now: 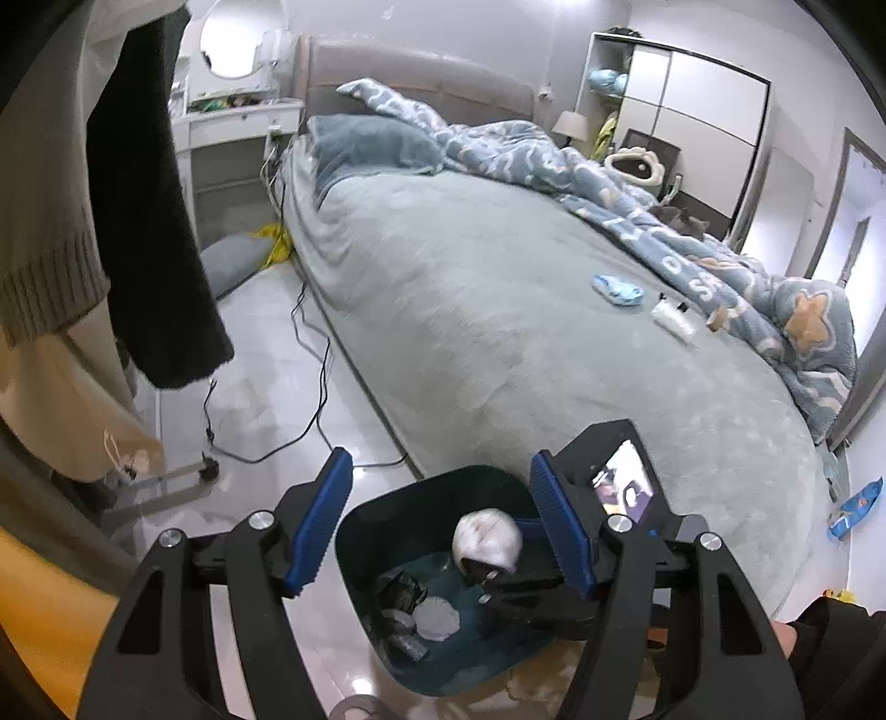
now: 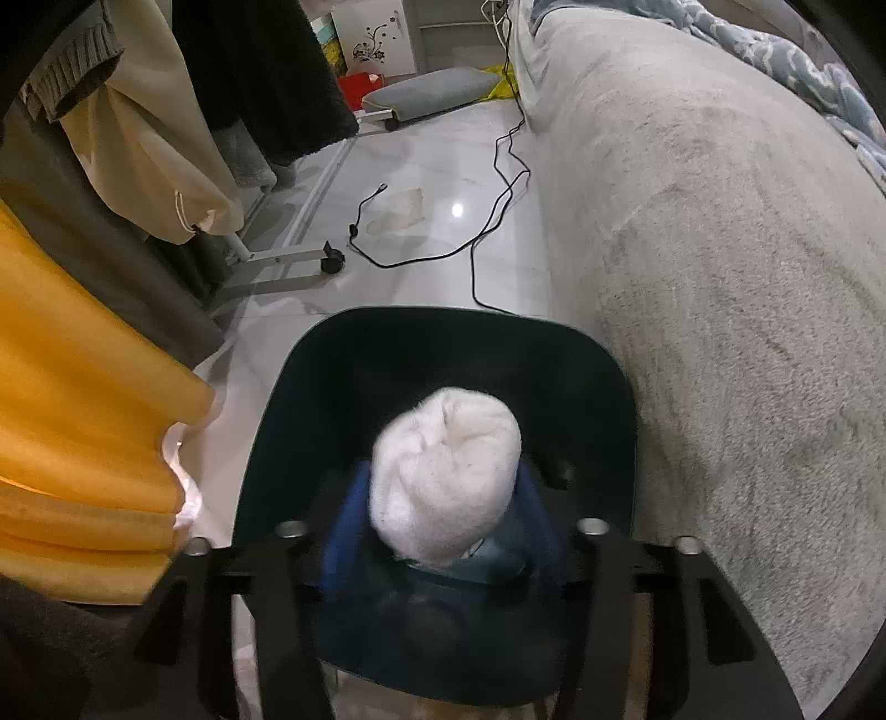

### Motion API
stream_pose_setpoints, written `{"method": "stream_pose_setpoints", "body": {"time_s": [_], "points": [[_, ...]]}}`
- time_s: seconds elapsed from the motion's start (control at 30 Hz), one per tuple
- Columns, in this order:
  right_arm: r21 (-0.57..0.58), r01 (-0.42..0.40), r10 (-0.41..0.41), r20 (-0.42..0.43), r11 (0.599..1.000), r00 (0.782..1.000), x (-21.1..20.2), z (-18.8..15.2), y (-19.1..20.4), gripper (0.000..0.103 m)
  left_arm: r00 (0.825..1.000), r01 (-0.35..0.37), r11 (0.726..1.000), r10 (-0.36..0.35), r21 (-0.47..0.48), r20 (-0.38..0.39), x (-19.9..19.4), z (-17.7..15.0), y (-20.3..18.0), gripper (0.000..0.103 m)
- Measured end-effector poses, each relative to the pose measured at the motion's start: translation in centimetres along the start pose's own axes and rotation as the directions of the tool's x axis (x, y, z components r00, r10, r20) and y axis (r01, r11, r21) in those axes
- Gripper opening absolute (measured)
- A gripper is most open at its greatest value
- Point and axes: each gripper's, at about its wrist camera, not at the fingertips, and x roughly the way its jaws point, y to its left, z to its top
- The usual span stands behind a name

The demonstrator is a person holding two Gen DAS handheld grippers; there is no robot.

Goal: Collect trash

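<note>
Holding the white paper ball clamped in my right fingers, right above the bin; left fingers apart.

A wide bed with a grey-green fleece cover filled the room, a rumpled blue patterned duvet heaped along its far side against a padded headboard. A white dressing table with a round mirror stood beside it. A tall wardrobe lined the pale wall. The floor was glossy light tile, crossed by a black cable. Clothes hung on a wheeled rack.
</note>
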Motion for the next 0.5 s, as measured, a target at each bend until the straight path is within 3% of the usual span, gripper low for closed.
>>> {"method": "stream_pose_setpoints", "body": {"time_s": [0.13,0.5], "points": [[-0.008,0.004,-0.004,0.028,1.000,1.000,-1.1,-0.1,-0.2,0.071,1.000,0.003,1.000,-0.003,0.006,0.026,-0.4,0.5,-0.6,0.069],[0.023,0.015,-0.018,0.174,1.000,0.985,-7.8,0.5,-3.1,0.076,0.996,0.036,0.999,-0.038,0.022,0.075,-0.8,2.0,-4.2,0.069]]}}
